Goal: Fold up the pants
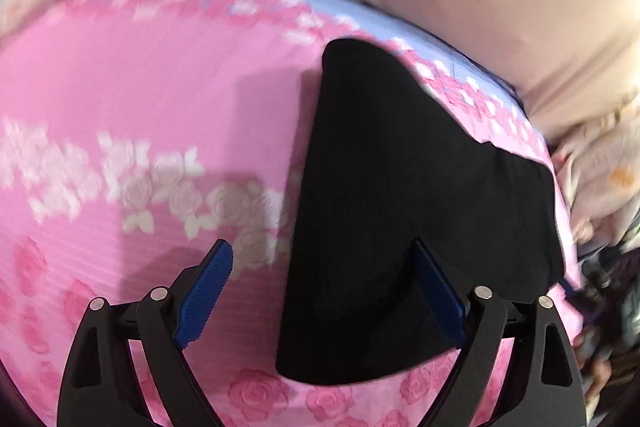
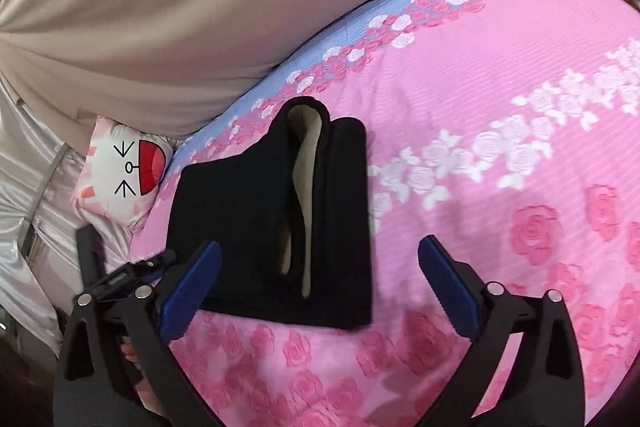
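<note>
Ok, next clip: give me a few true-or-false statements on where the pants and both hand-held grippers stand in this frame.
1. The black pants lie folded on the pink rose bedspread. True.
2. The left hand-held gripper is clamped on the pants. False: its jaws are spread, holding nothing.
3. The right hand-held gripper is open. True.
4. A light lining shows inside the pants. True.
5. A cartoon-face pillow sits on top of the pants. False: it lies beside them, at the bed's edge.
</note>
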Motion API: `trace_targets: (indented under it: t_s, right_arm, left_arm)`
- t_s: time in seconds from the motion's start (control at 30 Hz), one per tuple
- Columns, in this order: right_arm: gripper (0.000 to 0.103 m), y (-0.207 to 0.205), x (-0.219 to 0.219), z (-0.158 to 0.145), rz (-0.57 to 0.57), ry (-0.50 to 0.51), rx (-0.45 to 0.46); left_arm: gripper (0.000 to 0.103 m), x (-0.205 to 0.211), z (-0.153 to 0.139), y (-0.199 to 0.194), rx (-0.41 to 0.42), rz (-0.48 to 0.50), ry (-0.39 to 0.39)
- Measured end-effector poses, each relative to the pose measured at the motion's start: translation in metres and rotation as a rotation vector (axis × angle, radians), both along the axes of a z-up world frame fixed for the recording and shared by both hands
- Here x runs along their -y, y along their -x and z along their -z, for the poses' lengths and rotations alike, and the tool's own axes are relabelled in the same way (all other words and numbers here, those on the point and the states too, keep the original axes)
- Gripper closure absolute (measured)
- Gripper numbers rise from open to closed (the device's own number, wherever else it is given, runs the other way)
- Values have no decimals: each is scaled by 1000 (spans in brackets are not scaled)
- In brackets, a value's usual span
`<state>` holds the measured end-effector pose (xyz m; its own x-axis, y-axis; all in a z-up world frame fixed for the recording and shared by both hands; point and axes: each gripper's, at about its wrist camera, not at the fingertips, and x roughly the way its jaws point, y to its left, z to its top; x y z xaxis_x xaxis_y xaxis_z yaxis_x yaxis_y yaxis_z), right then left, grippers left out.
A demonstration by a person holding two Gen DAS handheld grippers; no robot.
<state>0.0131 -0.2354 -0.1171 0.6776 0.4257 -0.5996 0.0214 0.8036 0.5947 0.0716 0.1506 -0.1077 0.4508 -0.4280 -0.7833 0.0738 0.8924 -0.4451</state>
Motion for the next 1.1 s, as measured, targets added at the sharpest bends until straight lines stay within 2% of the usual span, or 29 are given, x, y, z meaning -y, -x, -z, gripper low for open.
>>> trace_targets:
  t_s: [0.03, 0.07, 0.17, 0.23, 0.27, 0.3, 0.33, 0.37, 0.4, 0.43, 0.47, 0.53, 0.6, 0.67, 0.7, 0.73, 0.77, 0.8, 0.83, 0.87, 0.93, 0.97, 1.03, 1.1]
  right_arm:
    - [6, -6, -5, 5, -7, 13, -24]
    - [6, -13, -11, 11, -22, 2, -51]
    - [5, -25, -31, 31, -101, -110, -98]
    - [5, -25, -44, 32, -92, -38, -39]
    - [8, -24, -51, 30, -77, 36, -19]
    - [33, -23, -52, 29, -59, 83, -24]
    - [59, -24, -48, 28, -88, 9, -16]
    - [64, -25, -41, 25, -100, -64, -18]
    - [69, -25, -36, 20, -106, -79, -14]
    - [71, -22, -31, 11, -126, -96, 7]
    - [71, -18, -27, 4, -132, -105, 17]
    - [72, 1, -12, -13, -135, -127, 52]
    - [71, 24, 2, -23, -130, -78, 64]
    - [68, 37, 13, -12, -111, -31, 27]
    - [60, 38, 17, 4, -107, -1, -14]
    - [47, 35, 20, 31, -105, 41, -93]
    - [46, 42, 30, 42, -85, -20, -65]
    - [46, 54, 43, 40, -34, -91, -59]
    - [46, 62, 49, 33, -4, -93, -53]
    - [46, 73, 53, 16, 46, -51, 5]
    - [48, 91, 50, -30, 120, 131, 146]
    - [50, 92, 45, -48, 122, 177, 196]
    - [60, 80, 29, -81, 53, 172, 279]
    - [73, 45, 0, -89, -78, 153, 278]
  left_arm:
    - [14, -4, 7, -2, -26, -4, 61]
    - [13, -7, 6, -1, -12, -24, 89]
    - [13, -5, 8, 0, -11, -36, 130]
    - [12, 0, 9, 4, 14, -59, 110]
    - [12, 6, 8, 4, 19, -52, 76]
    - [14, 13, 8, 3, 21, -34, 43]
    - [17, 26, 7, 2, 13, 18, 18]
    - [40, 31, 5, 0, 1, 69, 37]
    - [43, 41, 0, 2, 6, 79, -18]
    - [47, 50, -7, 5, 29, 107, -78]
    - [56, 54, -11, 7, 39, 126, -89]
    - [58, 58, -21, 15, 31, 157, -48]
    - [58, 62, -28, 33, -6, 209, 42]
    - [50, 72, -18, 43, -52, 237, 53]
    - [43, 81, -5, 48, -65, 235, 5]
    - [40, 87, 5, 51, -43, 218, -59]
    - [38, 89, 6, 54, -19, 213, -68]
    - [42, 88, 2, 55, -18, 213, -59]
    - [42, 83, -12, 56, -21, 214, -41]
    - [44, 77, -24, 57, -2, 205, -29]
    - [44, 62, -60, 62, 109, 160, -30]
    - [44, 57, -78, 63, 177, 128, -48]
    - [39, 58, -104, 54, 295, 99, -59]
    - [34, 74, -104, 36, 324, 98, -114]
